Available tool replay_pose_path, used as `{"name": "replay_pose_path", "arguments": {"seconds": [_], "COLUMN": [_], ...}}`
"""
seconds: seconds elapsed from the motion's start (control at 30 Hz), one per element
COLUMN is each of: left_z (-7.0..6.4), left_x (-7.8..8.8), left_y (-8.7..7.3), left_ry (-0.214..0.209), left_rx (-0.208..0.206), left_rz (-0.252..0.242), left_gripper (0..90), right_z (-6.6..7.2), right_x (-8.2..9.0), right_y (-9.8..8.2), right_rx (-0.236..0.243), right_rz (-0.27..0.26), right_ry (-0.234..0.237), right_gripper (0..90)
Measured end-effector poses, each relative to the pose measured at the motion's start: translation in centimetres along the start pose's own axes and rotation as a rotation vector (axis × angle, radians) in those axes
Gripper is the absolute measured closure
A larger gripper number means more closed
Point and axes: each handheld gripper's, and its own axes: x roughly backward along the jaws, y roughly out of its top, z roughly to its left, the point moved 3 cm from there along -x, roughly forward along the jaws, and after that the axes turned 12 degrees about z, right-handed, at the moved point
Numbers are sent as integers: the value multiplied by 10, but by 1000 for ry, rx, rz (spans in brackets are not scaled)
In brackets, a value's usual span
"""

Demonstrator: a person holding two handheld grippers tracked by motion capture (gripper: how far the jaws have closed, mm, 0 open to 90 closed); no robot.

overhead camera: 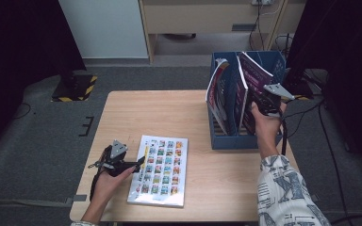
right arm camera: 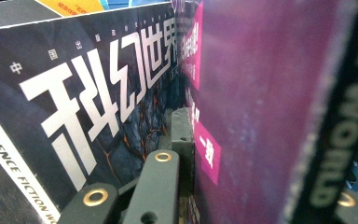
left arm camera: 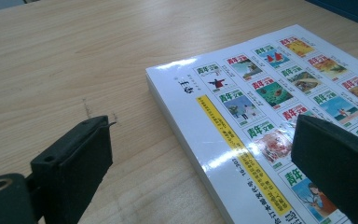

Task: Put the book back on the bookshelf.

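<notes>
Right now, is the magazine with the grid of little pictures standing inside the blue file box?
No, that magazine lies flat on the wooden table, apart from the blue file box.

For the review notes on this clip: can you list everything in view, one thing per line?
Table: one, light wood, centre of the high view.
White book: one, white cover with rows of small colour pictures, flat near the table's front edge.
File box: one, blue, at the table's right edge.
Purple magazine: one, purple cover, upright in the file box.
Other magazines: about two, dark and red covers, leaning in the box's left part.
Left gripper: one, black, jaws open at the white book's left edge.
Right gripper: one, black, shut on the purple magazine.
Sleeve: one, white patterned, right forearm.
</notes>
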Motion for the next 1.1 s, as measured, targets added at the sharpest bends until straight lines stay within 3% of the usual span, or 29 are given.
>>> {"name": "replay_pose_path", "arguments": {"seconds": [1.1], "left_z": [0], "left_x": [1], "left_y": [0], "left_ry": [1], "left_rx": [1], "left_rz": [-4], "left_gripper": [50], "right_z": [4], "right_x": [1], "right_y": [-10], "right_rx": [17], "right_rz": [55], "right_ry": [60], "right_gripper": [824]}}
